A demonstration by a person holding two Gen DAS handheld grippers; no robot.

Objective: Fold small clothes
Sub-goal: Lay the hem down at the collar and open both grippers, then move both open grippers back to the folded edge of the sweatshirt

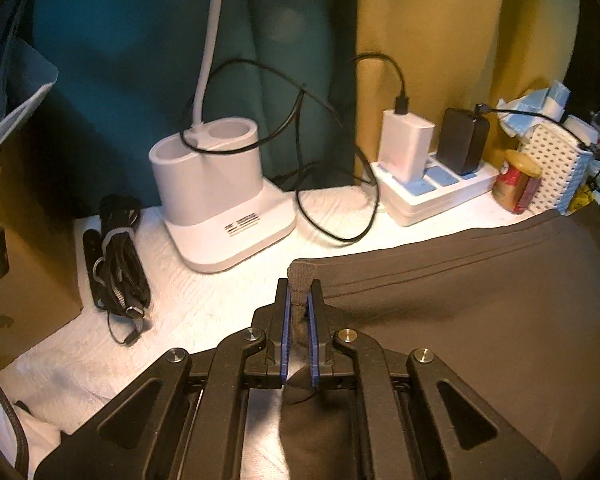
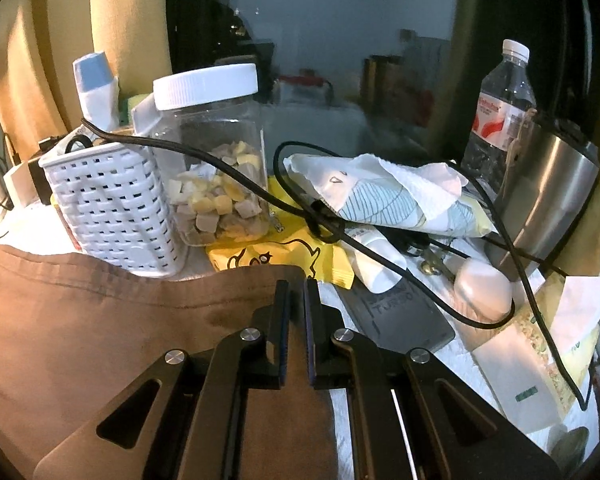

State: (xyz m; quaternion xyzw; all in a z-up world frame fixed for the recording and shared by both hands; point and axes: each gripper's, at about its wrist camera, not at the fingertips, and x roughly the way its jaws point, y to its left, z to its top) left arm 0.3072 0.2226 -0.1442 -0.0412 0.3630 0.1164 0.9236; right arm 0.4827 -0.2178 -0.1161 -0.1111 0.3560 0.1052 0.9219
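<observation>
on white cloth, both grippers (image 1: 299, 294) (image 2: 296, 294) pinch brown garment (image 1: 480, 300).

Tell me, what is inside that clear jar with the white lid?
The clear jar holds pale yellow and greyish chunks, filling about its lower half. A black cable crosses its front, hiding a strip; what the chunks are cannot be told.

I count one brown garment (image 1: 480, 300), one white lamp base (image 1: 224, 200), two chargers, one white (image 1: 406, 142) and one black (image 1: 462, 140), one white basket (image 2: 112, 208), one snack jar (image 2: 216, 160), one water bottle (image 2: 500, 112), one steel tumbler (image 2: 540, 200).
</observation>
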